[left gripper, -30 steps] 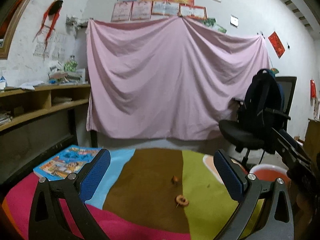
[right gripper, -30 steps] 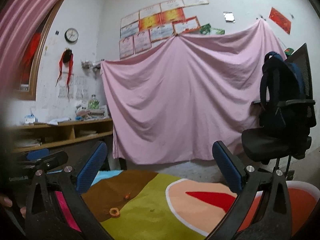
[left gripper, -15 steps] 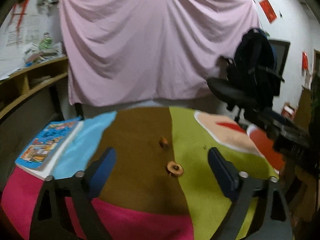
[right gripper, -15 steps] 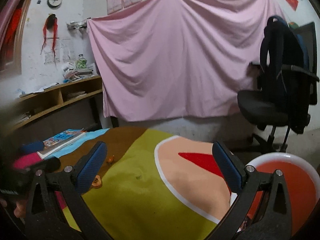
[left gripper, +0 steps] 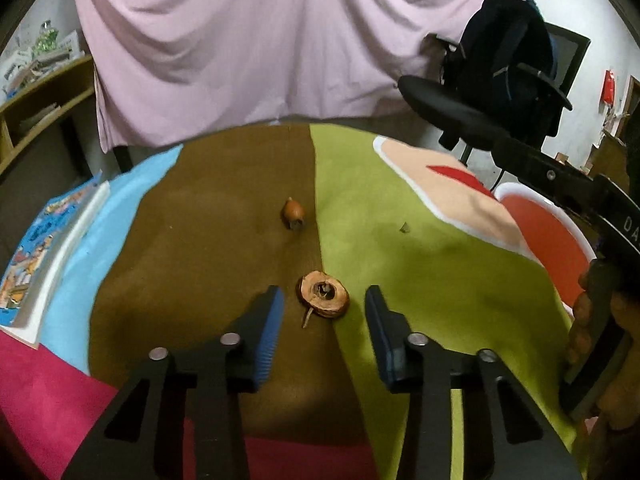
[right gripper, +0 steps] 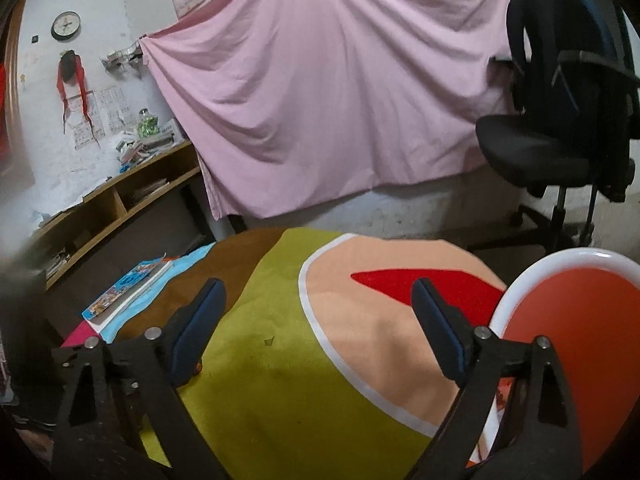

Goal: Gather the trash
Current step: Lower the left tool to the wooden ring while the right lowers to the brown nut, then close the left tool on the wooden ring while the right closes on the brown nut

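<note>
Left wrist: two fruit scraps (left gripper: 322, 295), one book (left gripper: 48, 248).

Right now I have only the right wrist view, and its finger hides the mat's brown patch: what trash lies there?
Observer: A round brown ring lies on the mat, on its brown patch beside the green.
Operator: Is the left gripper on it?
Observer: The left gripper is closing, the ring between its fingers, pads not yet touching.
Operator: Anything else?
Observer: A smaller brown scrap lies farther along the brown patch.
</note>
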Available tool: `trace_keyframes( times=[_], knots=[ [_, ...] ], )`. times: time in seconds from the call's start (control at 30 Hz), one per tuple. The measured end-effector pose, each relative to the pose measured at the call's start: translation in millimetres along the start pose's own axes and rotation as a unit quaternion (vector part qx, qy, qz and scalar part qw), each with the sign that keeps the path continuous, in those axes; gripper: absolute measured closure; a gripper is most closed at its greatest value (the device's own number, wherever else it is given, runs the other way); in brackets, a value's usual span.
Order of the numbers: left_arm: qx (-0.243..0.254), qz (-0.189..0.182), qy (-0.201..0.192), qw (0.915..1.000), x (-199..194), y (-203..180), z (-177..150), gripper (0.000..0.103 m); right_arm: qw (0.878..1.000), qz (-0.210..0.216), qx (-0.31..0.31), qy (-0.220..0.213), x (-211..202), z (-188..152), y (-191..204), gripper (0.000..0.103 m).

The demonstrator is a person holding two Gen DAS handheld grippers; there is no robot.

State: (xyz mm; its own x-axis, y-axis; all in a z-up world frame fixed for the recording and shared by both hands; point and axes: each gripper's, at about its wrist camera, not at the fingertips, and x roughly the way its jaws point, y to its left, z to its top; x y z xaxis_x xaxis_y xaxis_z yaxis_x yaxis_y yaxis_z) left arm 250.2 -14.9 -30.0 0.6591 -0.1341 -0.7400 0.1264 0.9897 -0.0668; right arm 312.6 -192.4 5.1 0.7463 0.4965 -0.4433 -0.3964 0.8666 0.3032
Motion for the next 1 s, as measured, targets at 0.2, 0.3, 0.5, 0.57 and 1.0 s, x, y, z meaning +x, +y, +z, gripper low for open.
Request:
trace_keyframes(
  times=[0.2, 0.3, 0.5, 0.57, 1.0],
  knots=[
    [-0.008, -0.011, 0.009, 0.9999, 3.4, 6.6, 1.4, 0.08, 0.999, 0.018, 0.014, 0.03, 19.1, 2.2, 0.4, 0.0],
    [-0.02, -0.014, 0.004, 0.9997, 1.4, 13.0, 3.4, 0.081, 0.998, 0.024, 0.01, 0.048, 30.2, 2.2, 4.3, 0.0],
    [-0.062, 0.01, -0.021, 0.9978, -14.2, 38.1, 3.8, 0.081, 0.996, 0.043, -0.017, 0.076, 50.8, 2.2, 22.7, 0.0],
    [-0.076, 0.021, -0.028, 0.9965, -19.7, 48.0, 3.3, 0.081, 0.994, 0.053, -0.028, 0.088, 58.0, 1.8, 30.9, 0.0],
    [-0.158, 0.048, -0.051, 0.985, -40.2, 98.6, -1.6, 0.081, 0.975, 0.083, -0.14, 0.151, 101.0, -4.3, 96.8, 0.023]
  ],
)
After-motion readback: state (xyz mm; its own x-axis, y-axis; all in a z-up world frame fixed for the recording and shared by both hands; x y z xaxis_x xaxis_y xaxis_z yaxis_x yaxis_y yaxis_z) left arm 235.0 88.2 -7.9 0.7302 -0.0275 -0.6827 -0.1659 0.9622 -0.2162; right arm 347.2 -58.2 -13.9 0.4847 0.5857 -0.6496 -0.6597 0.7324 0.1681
